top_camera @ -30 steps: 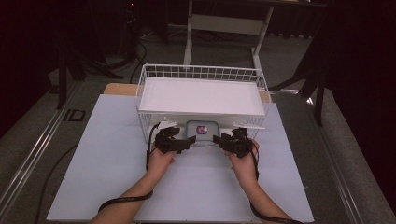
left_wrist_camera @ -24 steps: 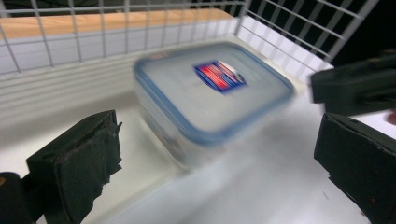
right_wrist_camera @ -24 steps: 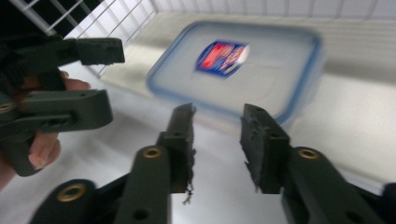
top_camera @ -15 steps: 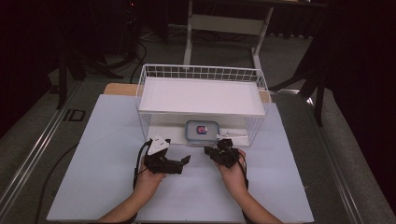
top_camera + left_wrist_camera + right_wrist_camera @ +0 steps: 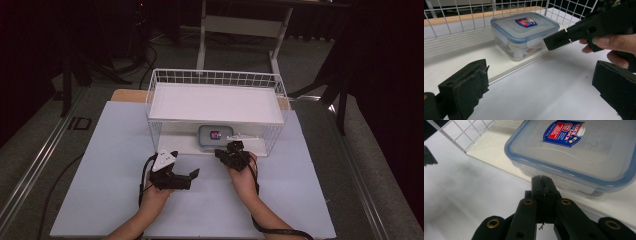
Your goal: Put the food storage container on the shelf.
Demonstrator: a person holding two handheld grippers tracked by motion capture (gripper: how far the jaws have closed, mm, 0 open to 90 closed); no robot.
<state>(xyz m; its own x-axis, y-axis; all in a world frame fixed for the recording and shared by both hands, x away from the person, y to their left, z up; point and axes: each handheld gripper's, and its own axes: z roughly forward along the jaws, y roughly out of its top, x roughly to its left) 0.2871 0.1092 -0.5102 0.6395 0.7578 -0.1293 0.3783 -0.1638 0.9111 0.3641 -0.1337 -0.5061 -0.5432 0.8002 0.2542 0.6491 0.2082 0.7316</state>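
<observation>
Your white wire basket shelf [image 5: 216,102] sits unmoved at the back of the pale blue mat [image 5: 100,150]; the clear plastic lock-lid box with blue rim and red-blue label [image 5: 216,136] is parked on its lower board, same spot as a second ago; what changed is you: both hands have backed off toward you, so I'd judge placement done and this a retreat; left gripper [image 5: 192,174] is furthest out, jaws wide apart, holding nothing; right gripper [image 5: 223,153] is nearer the box, jaws pressed together, empty; left gripper view shows the box [image 5: 525,33] side-on, contents blurred; right gripper view gives the label.
</observation>
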